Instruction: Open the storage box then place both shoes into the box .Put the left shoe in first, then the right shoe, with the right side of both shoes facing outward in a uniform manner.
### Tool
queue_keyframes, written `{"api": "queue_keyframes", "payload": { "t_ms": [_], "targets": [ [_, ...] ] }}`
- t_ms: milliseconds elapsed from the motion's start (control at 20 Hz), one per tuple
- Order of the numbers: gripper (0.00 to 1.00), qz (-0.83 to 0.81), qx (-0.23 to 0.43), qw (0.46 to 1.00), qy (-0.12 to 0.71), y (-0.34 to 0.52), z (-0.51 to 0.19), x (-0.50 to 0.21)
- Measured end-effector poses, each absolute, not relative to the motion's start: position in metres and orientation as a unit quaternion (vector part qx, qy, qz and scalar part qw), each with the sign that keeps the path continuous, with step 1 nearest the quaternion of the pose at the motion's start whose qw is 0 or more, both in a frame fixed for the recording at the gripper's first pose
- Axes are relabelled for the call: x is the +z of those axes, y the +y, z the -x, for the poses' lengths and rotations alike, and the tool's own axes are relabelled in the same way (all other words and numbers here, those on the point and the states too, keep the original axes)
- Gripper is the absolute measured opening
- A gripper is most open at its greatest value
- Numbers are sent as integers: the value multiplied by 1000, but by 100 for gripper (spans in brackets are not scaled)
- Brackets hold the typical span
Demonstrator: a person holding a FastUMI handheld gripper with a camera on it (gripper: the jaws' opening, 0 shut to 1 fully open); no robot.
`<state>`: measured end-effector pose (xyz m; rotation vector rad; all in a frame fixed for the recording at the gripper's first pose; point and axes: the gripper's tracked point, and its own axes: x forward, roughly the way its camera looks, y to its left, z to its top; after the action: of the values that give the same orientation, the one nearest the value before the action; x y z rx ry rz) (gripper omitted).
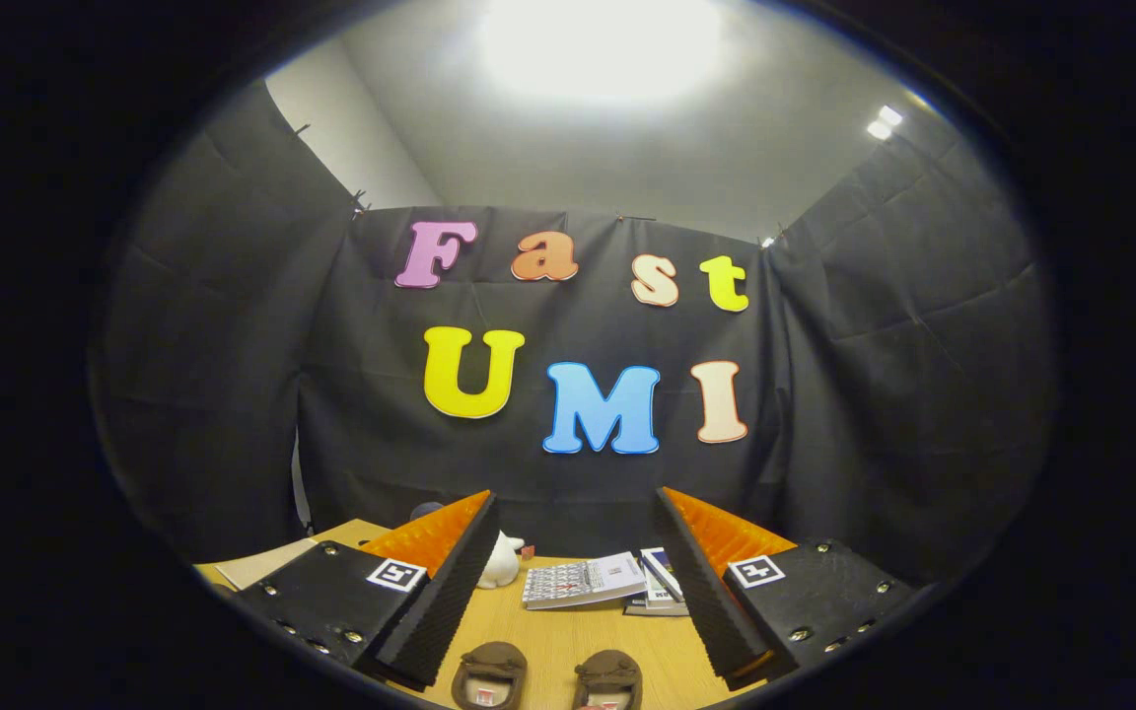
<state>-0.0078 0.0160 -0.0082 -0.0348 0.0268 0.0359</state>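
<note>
Gripper [576,577] held level over a wooden table [548,641], fingers spread wide with nothing pinched. Two brown shoes [548,675] side by side on the table between the fingers, at their near end, toes pointing away. Farther on, a stack of books [598,582] just ahead of the fingertips, and a small white figure [502,562] beside the left finger.
</note>
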Motion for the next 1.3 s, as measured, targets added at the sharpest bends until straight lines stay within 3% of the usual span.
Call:
{"api": "queue_keyframes", "payload": {
  "t_ms": [550, 1050, 1300],
  "targets": [
    [96, -58, 38, 997, 46, 31, 7, -35],
    [97, -207, 104, 958, 172, 82, 11, -111],
    [97, -308, 119, 912, 241, 109, 15, -153]
  ]
}}
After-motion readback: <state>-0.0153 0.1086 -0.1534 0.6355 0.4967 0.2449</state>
